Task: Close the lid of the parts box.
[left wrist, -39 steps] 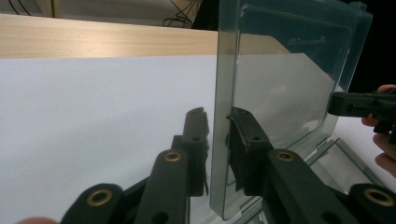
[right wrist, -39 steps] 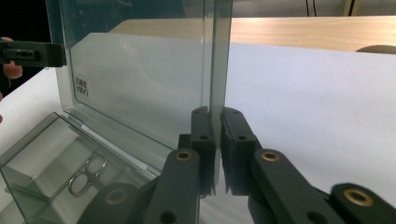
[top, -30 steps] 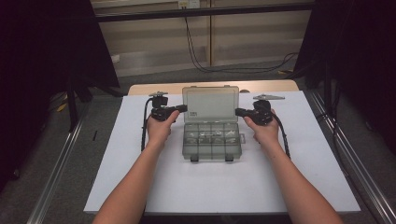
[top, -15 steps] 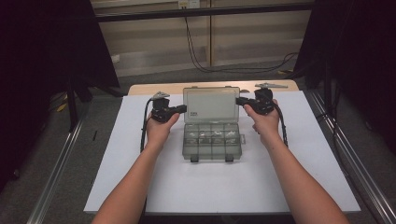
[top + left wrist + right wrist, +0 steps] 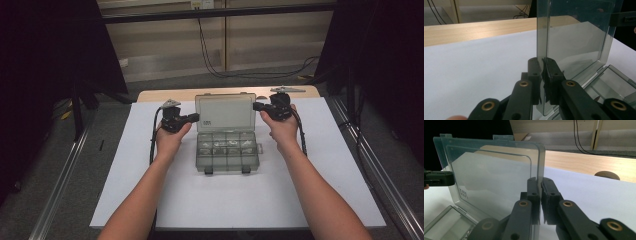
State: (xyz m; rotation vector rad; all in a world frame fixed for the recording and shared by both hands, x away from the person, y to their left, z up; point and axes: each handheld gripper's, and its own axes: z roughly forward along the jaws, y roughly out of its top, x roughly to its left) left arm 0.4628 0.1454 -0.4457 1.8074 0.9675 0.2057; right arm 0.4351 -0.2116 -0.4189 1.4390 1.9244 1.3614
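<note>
A smoky clear compartment box point(image 5: 227, 159) sits mid-table with its lid point(image 5: 226, 112) standing upright at the back. My left gripper point(image 5: 196, 117) is shut on the lid's left edge. In the left gripper view its pads point(image 5: 534, 68) pinch the lid point(image 5: 574, 37) edge-on. My right gripper point(image 5: 256, 106) is shut on the lid's right edge, its jaws having just closed tighter on it. The right gripper view shows its fingers point(image 5: 534, 187) clamping the lid point(image 5: 494, 175) near its top corner. Several small parts lie in the compartments.
A white sheet point(image 5: 240, 200) covers the table, and a bare wooden strip point(image 5: 165, 95) shows behind it. Cables point(image 5: 215, 65) run across the floor beyond. Metal rails point(image 5: 380, 180) flank both sides. A small brown dome point(image 5: 607, 175) sits on the wood.
My right hand has risen and shifted back a little with the lid's right edge in its jaws. My left hand and the box base stayed put.
</note>
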